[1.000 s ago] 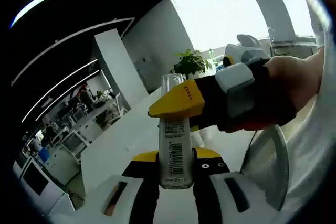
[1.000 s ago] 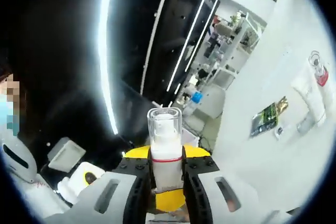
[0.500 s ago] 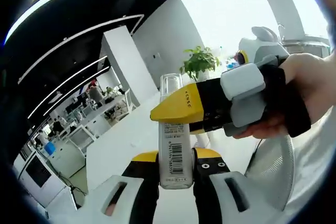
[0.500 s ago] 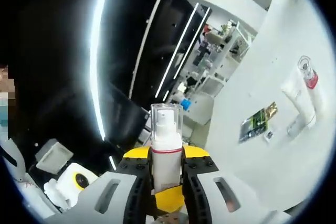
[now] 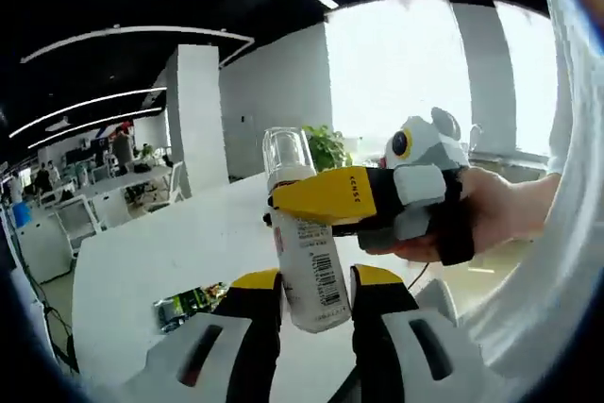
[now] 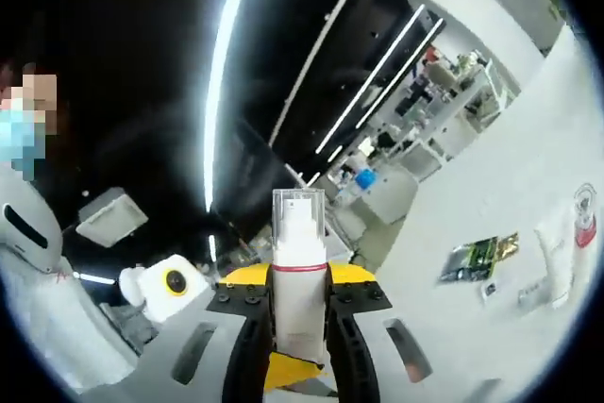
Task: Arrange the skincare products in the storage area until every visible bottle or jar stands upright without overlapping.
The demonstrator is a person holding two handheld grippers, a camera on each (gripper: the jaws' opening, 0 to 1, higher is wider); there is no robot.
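White plastic pump bottle with clear cap sat clenched by both the left gripper and right gripper; light, rigid, slippery, best gripped mid-body.

Pump bottle between right gripper jaws

Left gripper: jaws closed on the lower body of a bottle, which leans slightly left in the left gripper view. Right gripper: enters that view from the right, held in a hand, its yellow jaw clamped across the bottle's upper part. In the right gripper view, the right gripper grips the bottle between both jaws, cap uppermost.
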